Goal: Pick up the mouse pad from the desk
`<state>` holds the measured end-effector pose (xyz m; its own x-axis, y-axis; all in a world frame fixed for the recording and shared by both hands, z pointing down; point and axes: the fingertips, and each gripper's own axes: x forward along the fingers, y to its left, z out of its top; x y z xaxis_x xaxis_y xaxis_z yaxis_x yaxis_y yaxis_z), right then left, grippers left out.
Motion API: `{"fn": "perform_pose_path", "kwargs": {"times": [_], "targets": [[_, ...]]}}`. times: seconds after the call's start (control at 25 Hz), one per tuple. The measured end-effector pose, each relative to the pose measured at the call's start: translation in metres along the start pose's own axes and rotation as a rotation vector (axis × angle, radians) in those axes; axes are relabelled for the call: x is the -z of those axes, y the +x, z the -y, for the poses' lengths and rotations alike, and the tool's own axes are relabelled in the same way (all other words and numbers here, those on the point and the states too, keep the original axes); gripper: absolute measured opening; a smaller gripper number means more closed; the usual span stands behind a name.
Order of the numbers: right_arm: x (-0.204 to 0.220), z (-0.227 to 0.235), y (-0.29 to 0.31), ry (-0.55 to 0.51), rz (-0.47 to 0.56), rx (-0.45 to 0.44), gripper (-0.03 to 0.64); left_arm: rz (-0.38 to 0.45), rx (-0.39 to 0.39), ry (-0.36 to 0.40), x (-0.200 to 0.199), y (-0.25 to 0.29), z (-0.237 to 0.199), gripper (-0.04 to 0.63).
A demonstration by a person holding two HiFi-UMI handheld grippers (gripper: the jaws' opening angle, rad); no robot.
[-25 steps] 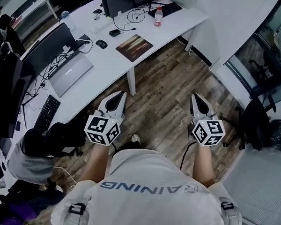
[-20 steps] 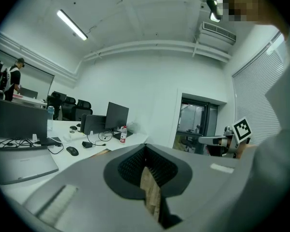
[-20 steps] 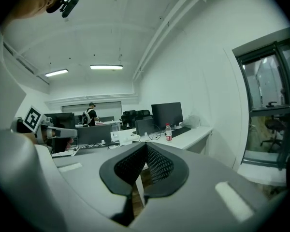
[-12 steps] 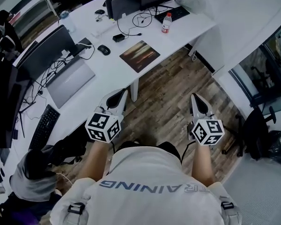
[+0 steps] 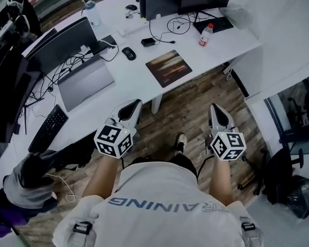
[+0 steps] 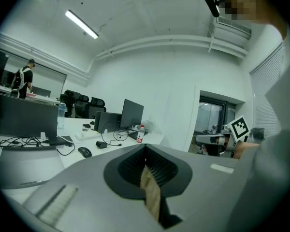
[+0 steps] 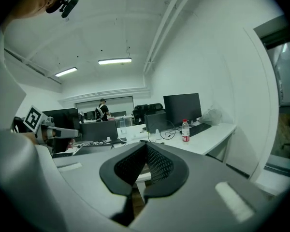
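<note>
- A dark rectangular mouse pad with a streaked brown-and-orange print (image 5: 169,68) lies flat on a long white desk (image 5: 139,85), close to the desk's front edge.
- In the head view the pad's long axis runs from lower left to upper right, roughly in line with that front edge. One short end faces a grey closed laptop (image 5: 86,82). The other faces a clear plastic water bottle with a red cap (image 5: 204,35).
- A black computer mouse (image 5: 129,53) sits near the pad's far-left corner, apart from it, with black cables trailing behind.
- The person's left hand-held grey gripper (image 5: 136,103) is held low over the brown wooden plank floor (image 5: 190,107), its tip at the desk's edge. It points towards the desk and is well apart from the pad.
- In the left gripper view the ribbed black pads (image 6: 157,168) meet at the tip with nothing between them, so the jaws are closed and empty.
- The right hand-held grey gripper (image 5: 215,107) is held level with its partner, over bare floor to the right of the desk's white leg (image 5: 155,105).
- Its jaws are also pressed together and empty, as the right gripper view shows.
- A black monitor (image 5: 67,45) and a black keyboard (image 5: 49,128) fill the left stretch of the desk.
</note>
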<state>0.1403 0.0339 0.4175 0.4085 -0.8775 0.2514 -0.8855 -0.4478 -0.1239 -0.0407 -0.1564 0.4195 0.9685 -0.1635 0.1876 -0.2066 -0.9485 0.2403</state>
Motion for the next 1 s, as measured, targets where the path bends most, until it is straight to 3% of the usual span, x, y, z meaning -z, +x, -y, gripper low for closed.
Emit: {"fn": "perform_pose_path", "kwargs": {"times": [0.6, 1.0], "targets": [[-0.055, 0.159, 0.11, 0.015, 0.004, -0.17, 0.012, 0.018, -0.15, 0.033, -0.047, 0.156, 0.046, 0.0], [-0.048, 0.184, 0.192, 0.007, -0.093, -0.327, 0.012, 0.01, -0.298, -0.017, -0.045, 0.199, 0.026, 0.0]]}}
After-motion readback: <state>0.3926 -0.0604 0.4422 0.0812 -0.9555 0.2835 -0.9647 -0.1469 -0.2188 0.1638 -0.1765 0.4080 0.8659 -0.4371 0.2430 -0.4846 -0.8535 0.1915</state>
